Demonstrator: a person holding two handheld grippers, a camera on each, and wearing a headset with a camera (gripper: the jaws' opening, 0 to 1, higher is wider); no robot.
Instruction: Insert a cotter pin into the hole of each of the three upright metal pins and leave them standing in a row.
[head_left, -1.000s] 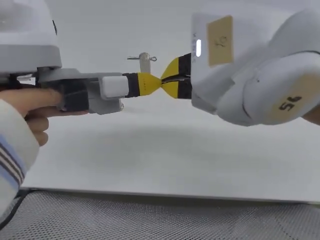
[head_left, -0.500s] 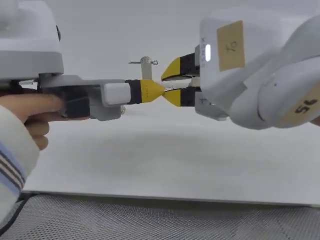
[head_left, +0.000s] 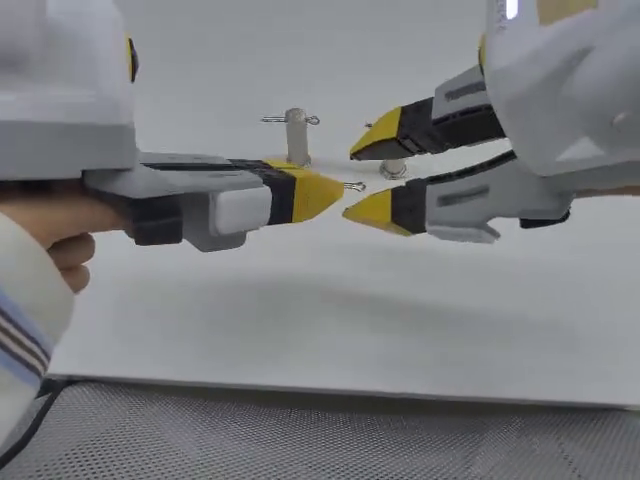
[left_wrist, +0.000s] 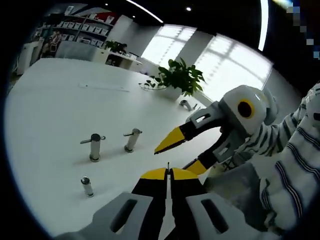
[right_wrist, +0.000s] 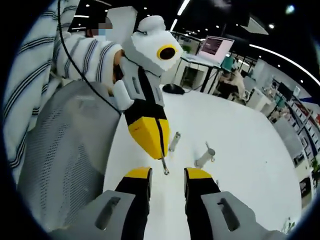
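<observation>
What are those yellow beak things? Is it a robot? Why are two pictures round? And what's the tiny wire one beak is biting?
Not a robot: a person holds a pinching tool in each hand. The flat picture comes from a camera on the person's head; each round one from a camera riding on a tool. The left gripper is shut on a thin wire cotter pin. The right gripper faces it, jaws open. On the white table stand three metal posts: the first post and its neighbour seem to have a wire through the top, and the third post is bare.
</observation>
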